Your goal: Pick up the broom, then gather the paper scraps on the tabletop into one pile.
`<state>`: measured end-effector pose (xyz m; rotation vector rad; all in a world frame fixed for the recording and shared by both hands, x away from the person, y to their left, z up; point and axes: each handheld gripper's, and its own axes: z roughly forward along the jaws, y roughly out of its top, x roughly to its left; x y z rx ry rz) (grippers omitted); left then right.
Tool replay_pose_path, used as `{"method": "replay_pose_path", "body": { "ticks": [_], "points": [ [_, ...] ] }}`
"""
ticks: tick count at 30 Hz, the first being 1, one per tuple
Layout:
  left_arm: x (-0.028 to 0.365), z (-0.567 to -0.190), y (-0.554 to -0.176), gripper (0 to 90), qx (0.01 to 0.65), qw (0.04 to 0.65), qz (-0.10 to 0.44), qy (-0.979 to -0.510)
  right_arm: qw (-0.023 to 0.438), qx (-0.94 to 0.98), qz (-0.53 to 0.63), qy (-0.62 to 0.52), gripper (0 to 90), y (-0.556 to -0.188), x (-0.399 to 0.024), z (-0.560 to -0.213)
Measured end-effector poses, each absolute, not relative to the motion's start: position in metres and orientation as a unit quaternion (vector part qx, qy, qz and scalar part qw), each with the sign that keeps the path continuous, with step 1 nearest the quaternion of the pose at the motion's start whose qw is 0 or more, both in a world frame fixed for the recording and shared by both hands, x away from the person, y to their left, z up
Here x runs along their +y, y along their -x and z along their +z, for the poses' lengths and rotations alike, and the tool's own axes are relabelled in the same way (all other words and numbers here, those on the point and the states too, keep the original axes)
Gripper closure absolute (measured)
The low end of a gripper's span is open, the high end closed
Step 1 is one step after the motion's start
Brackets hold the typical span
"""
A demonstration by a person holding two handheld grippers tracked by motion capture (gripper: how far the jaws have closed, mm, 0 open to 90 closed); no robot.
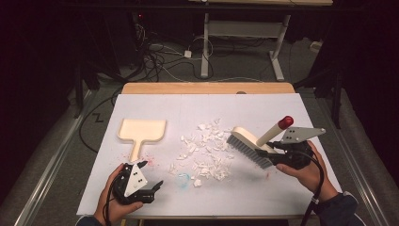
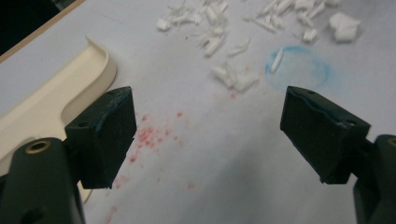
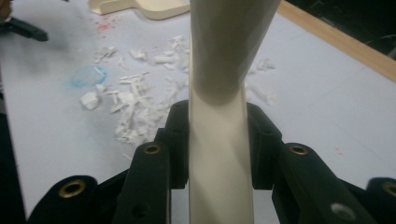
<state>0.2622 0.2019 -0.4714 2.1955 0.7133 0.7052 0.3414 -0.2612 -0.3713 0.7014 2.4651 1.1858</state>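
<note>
**Brush gripped, dustpan lying free**

My right gripper (image 1: 277, 151) has its jaws clamped on the cream brush (image 1: 251, 146), whose bristles hang just right of the white scraps (image 1: 204, 153) scattered mid-counter. The dustpan (image 1: 141, 132) lies flat left of the scraps, handle toward me. My left gripper (image 1: 149, 178) hovers just beside that handle, jaws wide apart with nothing between them, above red specks (image 2: 149, 135) on the white counter (image 1: 291, 117).
</note>
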Motion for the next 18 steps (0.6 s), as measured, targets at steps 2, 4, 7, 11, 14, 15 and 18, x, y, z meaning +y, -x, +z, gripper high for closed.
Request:
{"method": "replay_pose_path", "body": {
  "ticks": [2,4,7,11,14,15,18],
  "points": [
    [0.206,-0.473,-0.260,17.2,0.282,0.356,0.270,-0.849,0.185,0.860,0.398,-0.260,67.9,-0.347,-0.263,-0.369],
    [0.210,-0.473,-0.259,17.0,0.290,0.360,0.273,-0.844,0.193,0.861,0.392,-0.262,67.9,-0.349,-0.263,-0.368],
    [0.214,-0.473,-0.259,17.0,0.297,0.367,0.270,-0.839,0.222,0.858,0.373,-0.275,68.0,-0.366,-0.262,-0.365],
    [0.213,-0.474,-0.259,16.2,0.297,0.363,0.271,-0.840,0.249,0.862,0.340,-0.284,68.0,-0.384,-0.255,-0.365],
    [0.213,-0.475,-0.260,16.1,0.300,0.361,0.271,-0.840,0.268,0.869,0.305,-0.283,68.0,-0.411,-0.243,-0.372],
    [0.212,-0.475,-0.261,16.2,0.300,0.361,0.271,-0.840,0.276,0.870,0.292,-0.286,68.0,-0.418,-0.238,-0.375],
    [0.211,-0.476,-0.261,16.2,0.298,0.359,0.272,-0.842,0.290,0.874,0.270,-0.280,68.0,-0.432,-0.229,-0.384]
  ]
}}
